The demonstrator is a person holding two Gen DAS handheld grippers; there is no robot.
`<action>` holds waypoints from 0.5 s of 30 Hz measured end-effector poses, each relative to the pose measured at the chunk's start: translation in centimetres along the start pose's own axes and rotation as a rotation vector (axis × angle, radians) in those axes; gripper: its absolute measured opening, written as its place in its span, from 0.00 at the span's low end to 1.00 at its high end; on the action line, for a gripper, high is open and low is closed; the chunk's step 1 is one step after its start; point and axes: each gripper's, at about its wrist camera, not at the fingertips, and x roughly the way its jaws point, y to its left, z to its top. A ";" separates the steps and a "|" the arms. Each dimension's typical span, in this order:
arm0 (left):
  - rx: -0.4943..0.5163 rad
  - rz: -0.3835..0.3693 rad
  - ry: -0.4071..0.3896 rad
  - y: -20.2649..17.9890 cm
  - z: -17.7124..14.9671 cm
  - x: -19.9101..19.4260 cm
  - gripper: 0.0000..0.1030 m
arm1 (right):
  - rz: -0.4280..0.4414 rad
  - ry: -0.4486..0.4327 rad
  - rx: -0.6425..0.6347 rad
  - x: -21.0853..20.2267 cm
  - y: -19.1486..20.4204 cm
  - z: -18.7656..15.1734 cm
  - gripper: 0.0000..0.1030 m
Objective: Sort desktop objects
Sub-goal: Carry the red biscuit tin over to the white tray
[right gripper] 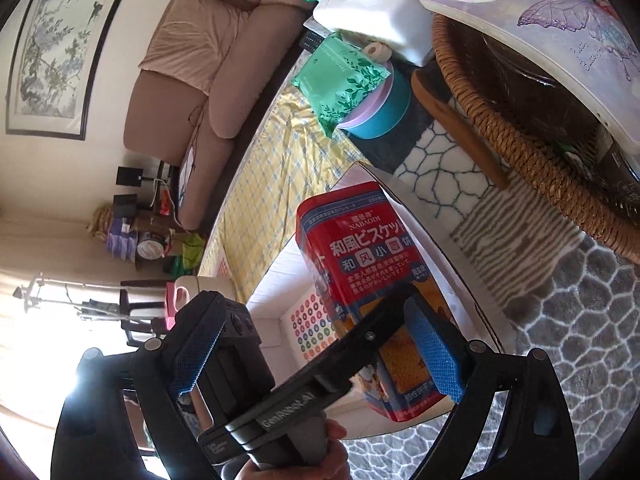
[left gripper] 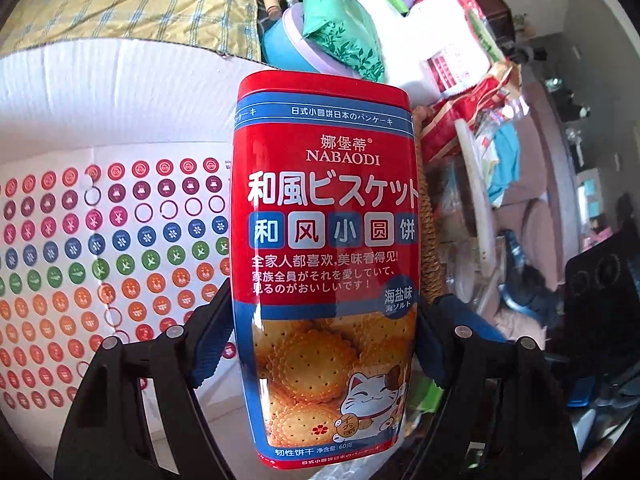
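Note:
A red and blue NABAODI biscuit tin [left gripper: 324,260] fills the middle of the left wrist view. My left gripper [left gripper: 320,344] is shut on it, blue pads pressed on both sides of its lower half. It hangs over an open white cardboard box [left gripper: 120,100] with a sheet of coloured round stickers [left gripper: 100,248] inside. In the right wrist view the tin [right gripper: 368,272] and the left gripper holding it show over the box [right gripper: 276,280]. My right gripper [right gripper: 316,356] is open and empty, just in front of the left gripper.
A wicker basket [right gripper: 520,136] with a butterfly-printed board stands to the right of the box. A teal round tin [right gripper: 384,112] with a green packet [right gripper: 340,80] on it lies beyond. The table has a yellow checked cloth [right gripper: 272,168] and a patterned grey mat [right gripper: 580,320].

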 end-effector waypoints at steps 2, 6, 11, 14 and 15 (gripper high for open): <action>-0.060 -0.072 0.004 0.9 -0.1 0.5 0.74 | 0.008 -0.004 -0.006 -0.1 0.0 -0.2 0.90; -0.225 -0.303 0.067 3.5 -0.5 2.3 0.73 | -0.001 -0.014 -0.015 -0.5 -0.3 -0.8 0.90; -0.296 -0.311 0.054 4.9 -1.0 2.6 0.92 | -0.041 -0.015 -0.046 -0.7 -0.8 -1.8 0.90; -0.289 -0.264 0.076 5.3 -0.9 1.9 0.93 | -0.016 -0.007 -0.043 -0.5 -1.0 -2.4 0.90; -0.284 -0.265 0.077 5.5 -1.1 1.2 0.93 | 0.001 -0.004 -0.045 -0.4 -0.9 -2.6 0.90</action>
